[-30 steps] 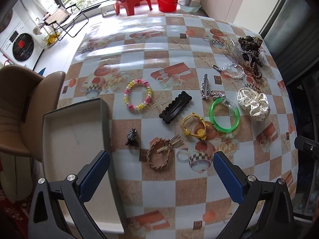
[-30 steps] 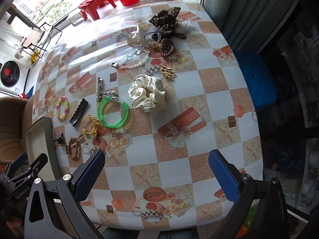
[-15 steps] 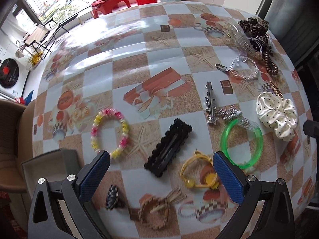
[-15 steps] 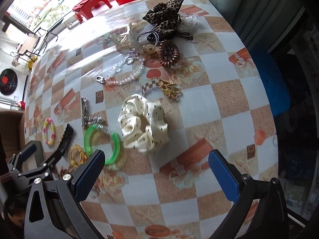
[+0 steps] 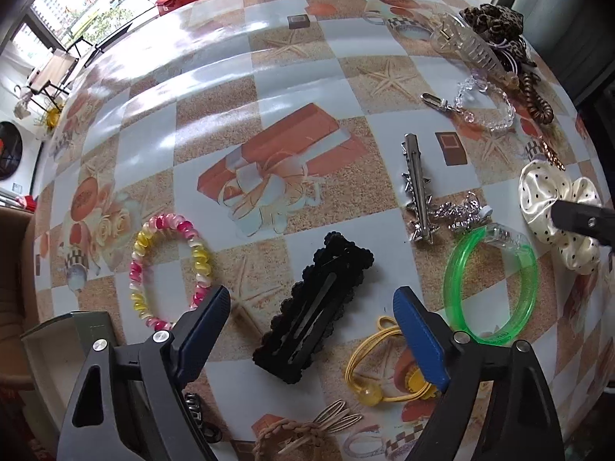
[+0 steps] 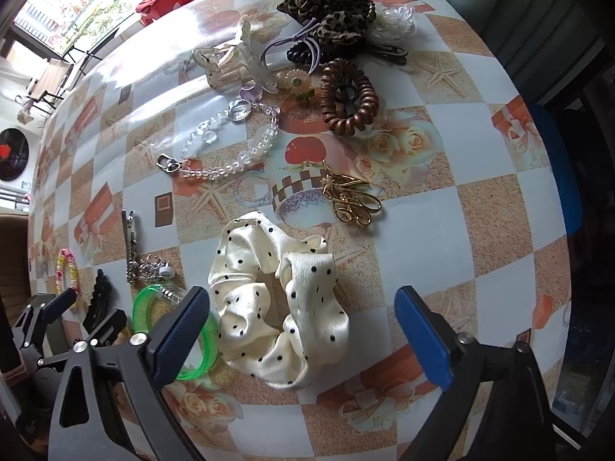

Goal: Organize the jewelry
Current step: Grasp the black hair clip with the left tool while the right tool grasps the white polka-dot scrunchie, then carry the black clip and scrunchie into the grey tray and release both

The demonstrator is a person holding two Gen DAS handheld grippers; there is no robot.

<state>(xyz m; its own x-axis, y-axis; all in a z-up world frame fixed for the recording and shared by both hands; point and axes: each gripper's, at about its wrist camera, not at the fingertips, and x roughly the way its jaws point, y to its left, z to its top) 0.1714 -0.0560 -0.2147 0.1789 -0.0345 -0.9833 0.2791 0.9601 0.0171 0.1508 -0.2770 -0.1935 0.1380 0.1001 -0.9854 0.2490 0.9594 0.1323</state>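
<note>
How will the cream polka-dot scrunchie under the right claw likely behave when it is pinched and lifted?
The polka-dot scrunchie is bunched, glossy fabric, so it probably squashes and sags rather than holding shape. It looks light, and its satin sheen suggests it may slip between the pads.

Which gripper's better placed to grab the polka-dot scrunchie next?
Right. The right gripper is over the polka-dot scrunchie, which lies between its open fingers, whose jaws have just been closing slightly. The left gripper straddles the black hair clip; from there the scrunchie sits at the table's far right.
</note>
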